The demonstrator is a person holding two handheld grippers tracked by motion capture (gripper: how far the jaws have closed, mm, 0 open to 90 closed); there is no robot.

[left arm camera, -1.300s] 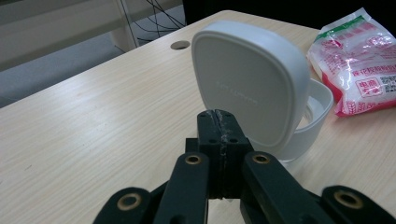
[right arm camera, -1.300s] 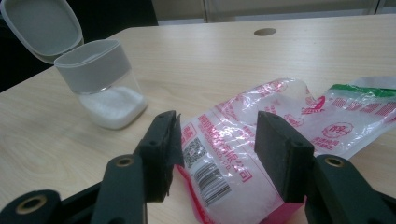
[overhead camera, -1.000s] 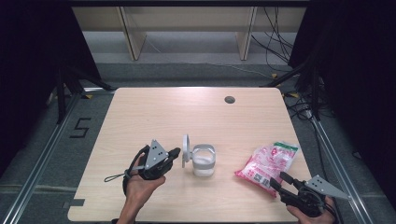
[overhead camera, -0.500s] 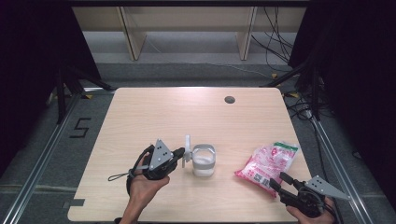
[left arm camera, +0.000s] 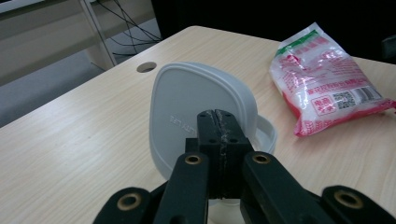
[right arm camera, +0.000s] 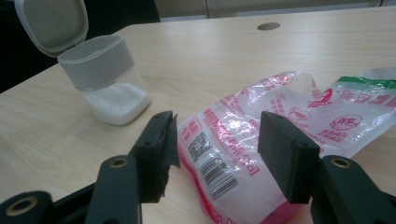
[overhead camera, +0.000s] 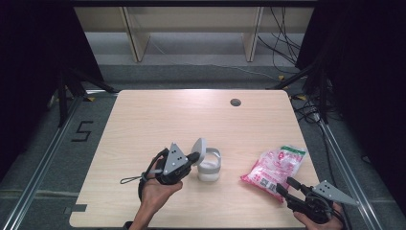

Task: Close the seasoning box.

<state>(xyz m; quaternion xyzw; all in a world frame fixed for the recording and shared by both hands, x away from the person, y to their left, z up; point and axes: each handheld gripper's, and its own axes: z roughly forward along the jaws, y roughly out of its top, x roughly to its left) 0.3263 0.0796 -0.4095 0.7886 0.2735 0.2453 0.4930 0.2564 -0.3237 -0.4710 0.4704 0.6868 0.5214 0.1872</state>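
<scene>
Two grippers sit low on the table [overhead camera: 143, 115], one at each side. At the left, the left gripper [overhead camera: 191, 159] is pinched tight, its jaws pressed together with no gap. In the left gripper view they seem to nip the lid [left arm camera: 196, 112] by its near edge, but the black tips hide the exact spot. The lid stands up on its side, tipped open, and is joined to the jar [overhead camera: 209, 166] just beside the gripper. The jar stands upright near the middle of the front part of the table. It has a grey band on top and some white grains at the bottom.

Farther right lies the bag [overhead camera: 274, 165], pink and clear, flat on the wood near the right edge. The right gripper [overhead camera: 286, 187] is spread wide and holds nothing. Its jaws point at the near end of the bag, close to it, one on each side in the right gripper view.

It looks like the lid is being held open, maybe so the bag can be poured in. Next, the right gripper likely needs to close on the bag and lift it.

The back half of the table is bare, apart from a small hole [overhead camera: 235, 102]. The bag is close to the right edge, so a push could slide it off.
</scene>
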